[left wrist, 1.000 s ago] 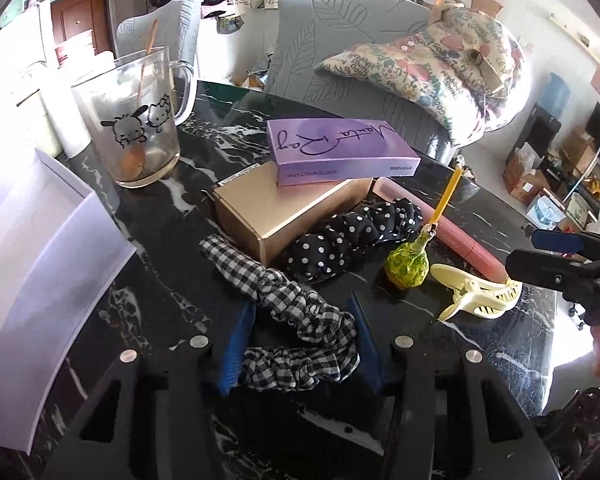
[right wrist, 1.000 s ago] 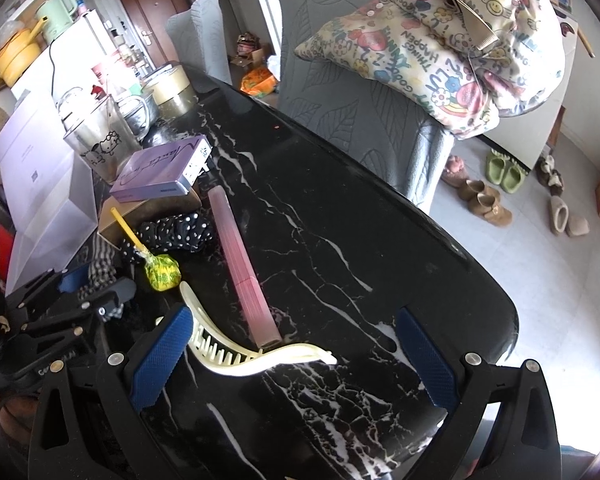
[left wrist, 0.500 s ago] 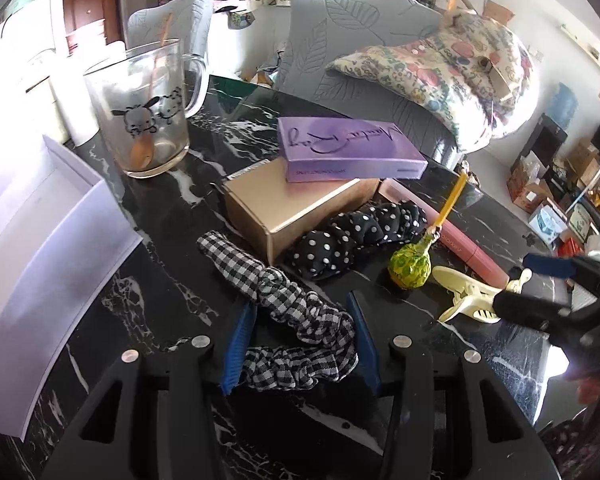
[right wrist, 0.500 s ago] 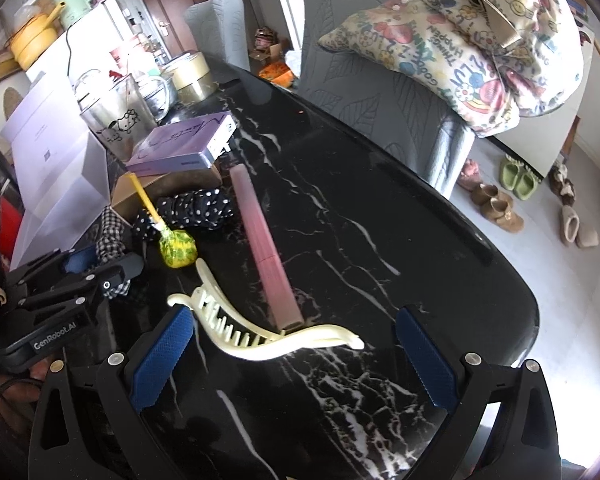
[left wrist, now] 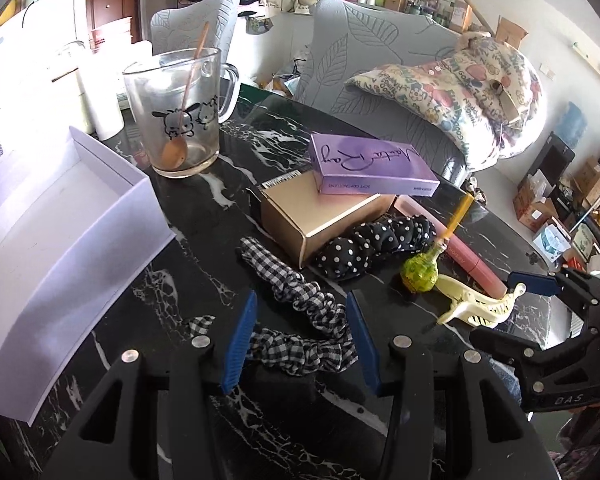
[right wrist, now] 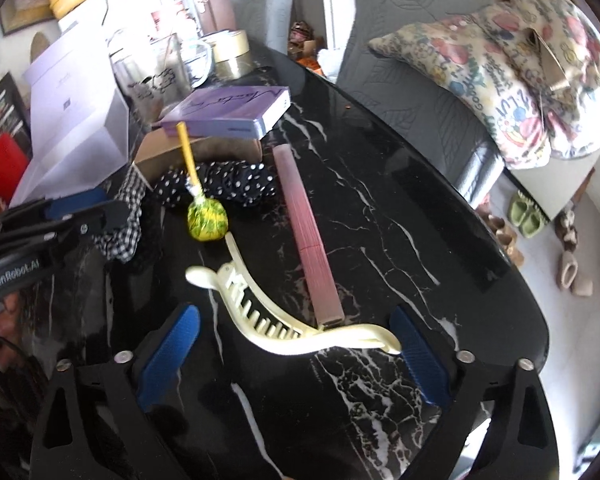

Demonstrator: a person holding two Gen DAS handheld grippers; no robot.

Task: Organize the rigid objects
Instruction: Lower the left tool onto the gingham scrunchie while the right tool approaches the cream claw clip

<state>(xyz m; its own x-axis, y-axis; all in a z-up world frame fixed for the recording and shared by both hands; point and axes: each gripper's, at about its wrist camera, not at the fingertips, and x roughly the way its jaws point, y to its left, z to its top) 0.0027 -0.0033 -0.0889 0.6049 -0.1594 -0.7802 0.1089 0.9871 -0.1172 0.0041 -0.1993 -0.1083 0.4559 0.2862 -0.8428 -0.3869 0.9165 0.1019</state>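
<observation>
While the left gripper (left wrist: 301, 338) stands over the near part of the black marble table (left wrist: 204, 280), its blue pads bracket the checked scrunchie (left wrist: 300, 320) on either side at a partly closed width; the cloth seems lightly pinched, though I cannot tell how firmly. Left of it sits the open white box (left wrist: 60, 216), the likely place for sorted items. Farther off, a purple box (left wrist: 371, 166) lies on a gold box (left wrist: 319, 212), with a dotted scrunchie (left wrist: 375, 244) beside them, then a green lollipop (left wrist: 419, 274), a pink stick-shaped case (left wrist: 471, 260) and the cream hair claw (left wrist: 475, 308) to the right.

In the right wrist view, the right gripper (right wrist: 296, 354) has just been closing, yet its jaws are wide apart around the hair claw (right wrist: 284, 316), which lies between them on the table. The right pad is touching or nearly touching the claw's tip; the left pad is well clear. To grip well, I judge it best to centre the jaws across the claw's arched spine rather than its thin tail, lower until the pads reach the table, and close slowly so the curved plastic does not spin or skid out. The pink case (right wrist: 307, 236) touches the claw's far side, so a square approach should avoid dragging it.
</observation>
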